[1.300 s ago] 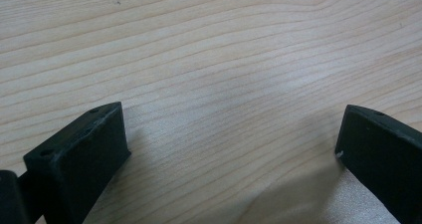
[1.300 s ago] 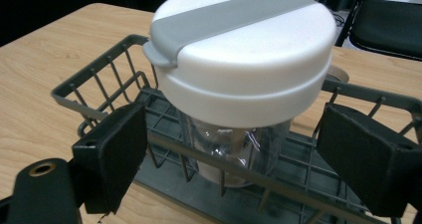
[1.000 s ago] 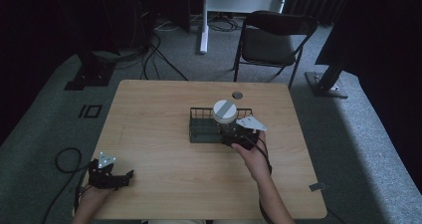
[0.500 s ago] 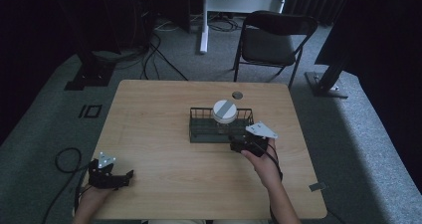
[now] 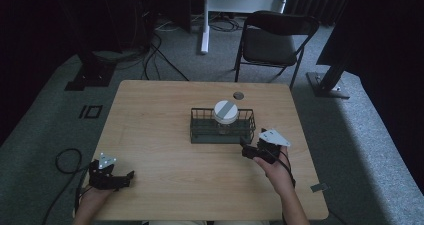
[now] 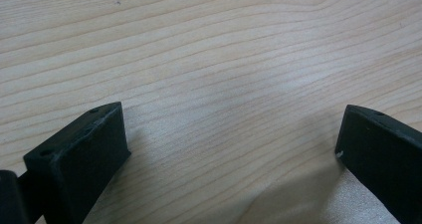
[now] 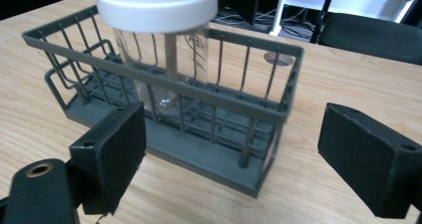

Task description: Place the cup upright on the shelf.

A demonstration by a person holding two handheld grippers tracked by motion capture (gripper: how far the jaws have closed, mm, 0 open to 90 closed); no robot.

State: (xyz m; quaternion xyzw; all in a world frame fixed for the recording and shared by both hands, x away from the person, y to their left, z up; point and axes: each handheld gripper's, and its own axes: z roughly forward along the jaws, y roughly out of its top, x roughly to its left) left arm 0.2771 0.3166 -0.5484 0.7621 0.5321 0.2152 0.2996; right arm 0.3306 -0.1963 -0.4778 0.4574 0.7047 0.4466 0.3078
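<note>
Light wood-grain surface [image 5: 160, 130] occupies the centre of the frame. Small round dark grommet hole [image 5: 238, 95] sits near its far edge. Black folding metal chair [image 5: 272, 40] stands at upper right on grey carpeted floor [image 5: 45, 120]. Black cables [image 5: 160, 45] trail at upper left.

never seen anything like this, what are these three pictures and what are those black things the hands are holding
No robot here: a person at a wooden table holds hand tongs, one in each hand. The top picture looks down from above: the left tongs rest near the table's corner, the right tongs sit beside a dark wire basket. A clear jar with a white lid stands in the basket. The other two pictures come from cameras riding on each tool, looking along its black jaws. Both tongs are open and hold nothing.
</note>
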